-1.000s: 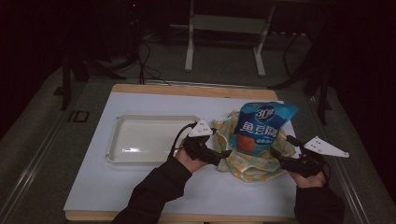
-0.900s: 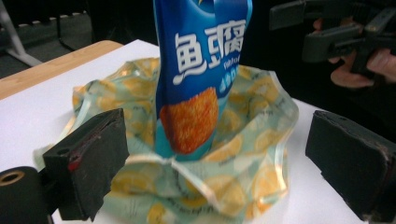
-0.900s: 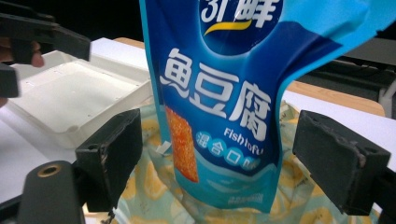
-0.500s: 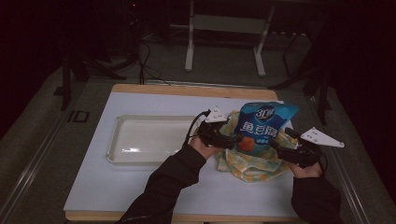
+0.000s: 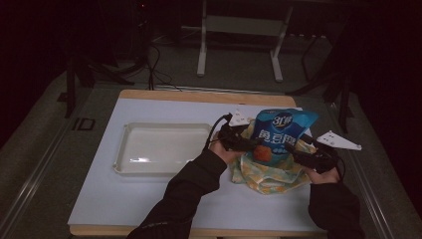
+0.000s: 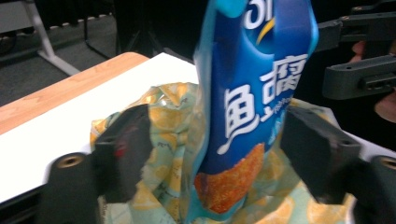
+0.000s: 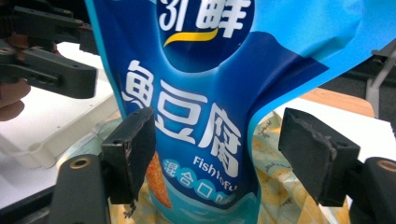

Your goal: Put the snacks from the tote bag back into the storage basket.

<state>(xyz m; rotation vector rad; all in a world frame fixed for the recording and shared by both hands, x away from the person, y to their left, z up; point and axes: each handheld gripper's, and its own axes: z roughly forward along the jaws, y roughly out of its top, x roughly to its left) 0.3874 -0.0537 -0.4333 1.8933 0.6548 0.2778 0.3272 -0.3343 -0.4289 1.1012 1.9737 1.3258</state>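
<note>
Left gripper [image 5: 249, 142] moved in | both fingers closing, open around upright blue bag [image 5: 278, 137]

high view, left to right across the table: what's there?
White tray → left gripper → blue snack bag standing on a yellow patterned cloth → right gripper. The jaws of both grippers have just been closing, with the bag between them.

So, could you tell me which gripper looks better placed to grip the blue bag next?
Probably the right gripper: its closing jaws straddle the bag's broad face, one pad nearly touching. The left gripper faces a narrow edge, with gaps on both sides. The bag stands in a yellow cloth.
</note>
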